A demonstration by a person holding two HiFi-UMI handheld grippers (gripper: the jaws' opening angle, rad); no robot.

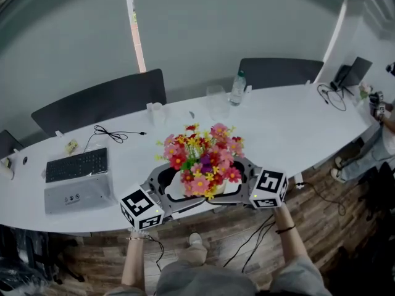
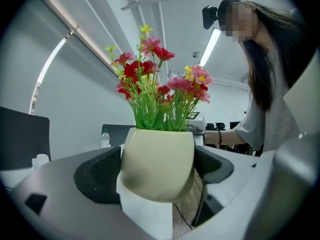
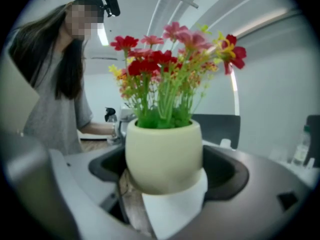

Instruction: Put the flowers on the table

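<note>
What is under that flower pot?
The left gripper and right gripper hold the flower pot above the white table edge and wooden floor. Its underside is hidden.

We see a long white table (image 1: pixel 290 128) curving across the room. Toward nine o'clock a black keyboard (image 1: pixel 76 164) lies on it, with a grey box (image 1: pixel 77 193) just beside it on its six o'clock side. A black cable (image 1: pixel 114 134) lies loose at ten o'clock. Near twelve o'clock stand a small cup (image 1: pixel 155 113), a clear glass (image 1: pixel 216 100) and a water bottle (image 1: pixel 237 88). A second cable (image 1: pixel 332 97) coils at two o'clock.
</note>
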